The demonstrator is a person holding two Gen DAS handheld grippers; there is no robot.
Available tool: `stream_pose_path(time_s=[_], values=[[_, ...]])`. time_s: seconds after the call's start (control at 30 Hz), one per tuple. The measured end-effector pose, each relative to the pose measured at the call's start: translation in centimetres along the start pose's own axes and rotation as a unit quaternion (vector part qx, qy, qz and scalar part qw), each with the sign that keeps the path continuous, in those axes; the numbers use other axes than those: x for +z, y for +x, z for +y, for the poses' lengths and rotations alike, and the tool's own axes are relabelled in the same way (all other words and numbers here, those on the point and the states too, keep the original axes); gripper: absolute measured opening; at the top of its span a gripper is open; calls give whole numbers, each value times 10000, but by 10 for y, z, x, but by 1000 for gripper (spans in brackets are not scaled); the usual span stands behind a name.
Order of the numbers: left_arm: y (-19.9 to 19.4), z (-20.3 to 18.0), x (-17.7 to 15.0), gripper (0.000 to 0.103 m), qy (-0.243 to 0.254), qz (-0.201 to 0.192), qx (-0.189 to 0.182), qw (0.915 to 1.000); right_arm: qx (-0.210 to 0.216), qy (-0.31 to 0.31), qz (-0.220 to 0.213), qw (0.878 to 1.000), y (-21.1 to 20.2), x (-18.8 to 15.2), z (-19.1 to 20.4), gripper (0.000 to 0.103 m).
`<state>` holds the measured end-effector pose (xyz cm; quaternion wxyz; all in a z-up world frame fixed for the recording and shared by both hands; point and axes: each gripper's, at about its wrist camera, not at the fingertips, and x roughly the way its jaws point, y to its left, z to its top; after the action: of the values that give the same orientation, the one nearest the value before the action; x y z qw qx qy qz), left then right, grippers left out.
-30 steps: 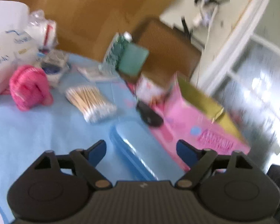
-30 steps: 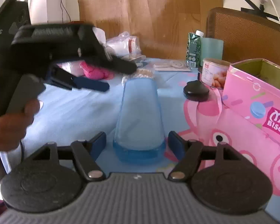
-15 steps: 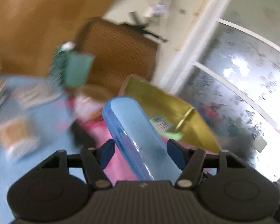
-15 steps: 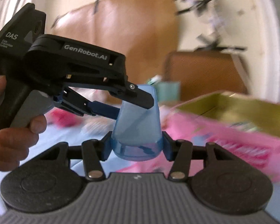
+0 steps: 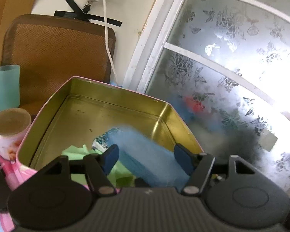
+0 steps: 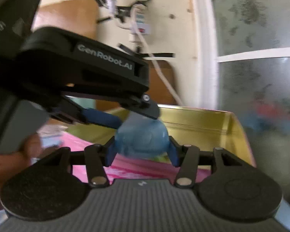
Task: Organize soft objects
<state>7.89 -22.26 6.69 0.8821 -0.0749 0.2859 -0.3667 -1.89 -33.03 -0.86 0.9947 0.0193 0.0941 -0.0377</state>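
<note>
Above the open tin (image 5: 98,104), both grippers carry the blue case (image 5: 145,154): right gripper (image 6: 141,150) clenched on it, left gripper (image 5: 146,157) fingers loosening. Lower level before releasing.

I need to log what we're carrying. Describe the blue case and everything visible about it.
The blue case is a long, rounded, translucent pale-blue plastic container with a darker blue rim, blurred in both views. It hangs over the open tin, tilted, above green cloth inside. The right gripper clamps one end. At the other end it lies between the left gripper jaws, which have just been widening; a gap shows on both sides.
</note>
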Motion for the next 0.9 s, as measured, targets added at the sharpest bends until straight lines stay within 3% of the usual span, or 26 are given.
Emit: stream_pose_path(time_s=[0.07,0.1,0.2,0.4,0.6,0.9], values=[[0,-1,-3,70,40,11,65,10000,-447,-26,-36,9990,6,-2,-5,58],[-4,0,-5,71,39,5,79,10000,-616,-10,-43,9981,7,-2,-8,66],[-17,9,-13,72,-14,-54,176,9998,-688,179,-109,9974,3,-7,-15,74],[-59,32,-34,75,-120,-227,407,9988,-522,201,-399,9976,-12,-10,-1,74],[-103,57,-55,78,-215,-350,872,9953,-195,245,-455,9985,-26,-11,20,74],[-132,92,-87,79,-305,-82,2010,9791,237,565,-94,9981,-38,-14,43,74]])
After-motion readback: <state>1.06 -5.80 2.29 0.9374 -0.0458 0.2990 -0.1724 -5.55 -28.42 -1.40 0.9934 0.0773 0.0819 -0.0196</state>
